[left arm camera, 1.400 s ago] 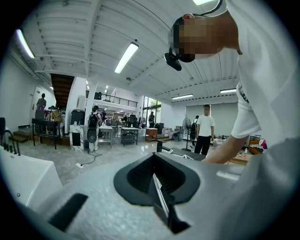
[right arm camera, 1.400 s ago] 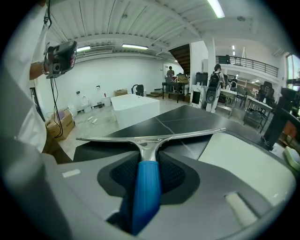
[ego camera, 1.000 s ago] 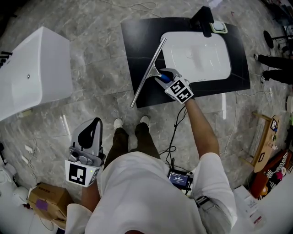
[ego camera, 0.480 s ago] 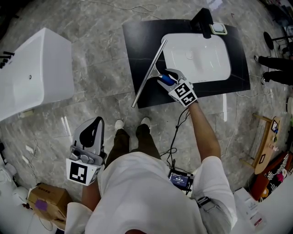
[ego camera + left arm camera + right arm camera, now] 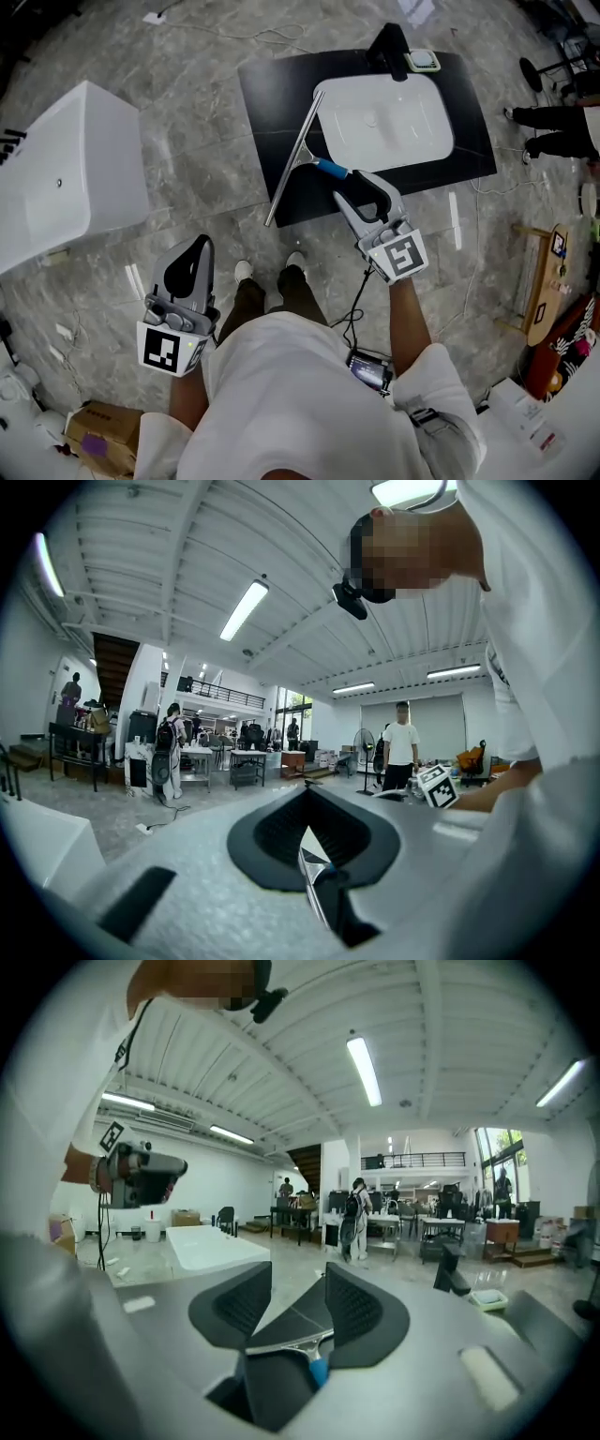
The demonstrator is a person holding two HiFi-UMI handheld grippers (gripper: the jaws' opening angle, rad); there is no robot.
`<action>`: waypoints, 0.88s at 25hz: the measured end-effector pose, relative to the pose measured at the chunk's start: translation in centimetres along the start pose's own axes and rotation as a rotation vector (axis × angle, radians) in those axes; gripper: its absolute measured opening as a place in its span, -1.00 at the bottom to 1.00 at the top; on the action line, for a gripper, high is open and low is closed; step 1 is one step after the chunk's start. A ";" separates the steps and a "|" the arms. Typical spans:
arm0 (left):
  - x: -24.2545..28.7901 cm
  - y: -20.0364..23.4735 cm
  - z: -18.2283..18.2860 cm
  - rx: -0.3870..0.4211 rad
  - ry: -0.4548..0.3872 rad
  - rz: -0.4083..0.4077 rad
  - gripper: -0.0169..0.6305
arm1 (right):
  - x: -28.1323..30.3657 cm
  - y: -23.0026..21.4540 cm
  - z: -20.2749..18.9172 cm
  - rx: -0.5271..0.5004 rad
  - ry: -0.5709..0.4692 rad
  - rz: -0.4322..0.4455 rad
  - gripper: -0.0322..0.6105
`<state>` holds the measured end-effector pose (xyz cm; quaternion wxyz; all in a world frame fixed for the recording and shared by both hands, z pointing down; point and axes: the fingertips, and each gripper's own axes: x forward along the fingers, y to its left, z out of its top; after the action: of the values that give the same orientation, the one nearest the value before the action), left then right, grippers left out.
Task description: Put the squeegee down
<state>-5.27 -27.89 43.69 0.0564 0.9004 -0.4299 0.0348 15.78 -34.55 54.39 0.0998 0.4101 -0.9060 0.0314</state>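
The squeegee [image 5: 298, 150] lies flat on the black mat [image 5: 267, 89], its long metal blade running along the left side of the white basin [image 5: 384, 122] and its blue handle pointing toward me. My right gripper [image 5: 361, 187] hovers above and just short of the handle, clear of it. Its jaws are closing with nothing between them. Through their gap in the right gripper view, the squeegee [image 5: 281, 1342] shows far below the right gripper [image 5: 298, 1281]. My left gripper [image 5: 195, 248] hangs near my left hip, with its fingertips meeting, and the left gripper [image 5: 307, 799] holds nothing.
A black faucet [image 5: 389, 42] stands at the basin's far edge. A large white tub [image 5: 66, 169] sits on the stone floor at left and a cardboard box [image 5: 98, 436] at bottom left. Another person's legs [image 5: 553, 131] stand at right. Cables trail near my feet.
The right gripper has come off the squeegee's handle and risen back toward me, with its jaws wider apart. The squeegee stays lying on the mat. The left gripper has barely moved.
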 end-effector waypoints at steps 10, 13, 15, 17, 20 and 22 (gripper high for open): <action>-0.2 -3.1 4.0 0.030 -0.085 -0.139 -0.96 | -9.1 5.9 13.6 -0.003 -0.245 -0.178 -0.56; -0.7 -3.1 5.2 0.050 -0.113 -0.166 -0.96 | -10.2 7.6 16.5 -0.011 -0.296 -0.198 -0.63; -1.4 -2.9 5.6 0.056 -0.125 -0.173 -0.96 | -10.0 8.8 17.8 -0.005 -0.310 -0.187 -0.71; -2.3 -2.7 5.7 0.055 -0.130 -0.164 -0.96 | -9.4 10.0 18.8 -0.002 -0.315 -0.160 -0.78; -3.2 -2.9 5.9 0.059 -0.133 -0.163 -0.96 | -9.3 11.5 19.5 0.003 -0.317 -0.128 -0.87; -3.7 -3.0 5.9 0.065 -0.130 -0.166 -0.96 | -9.3 12.3 19.8 0.010 -0.322 -0.123 -0.87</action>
<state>-5.21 -23.95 37.17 0.0016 0.9346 -0.3554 -0.0143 9.53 -22.31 33.36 -0.0469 0.4651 -0.8833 -0.0364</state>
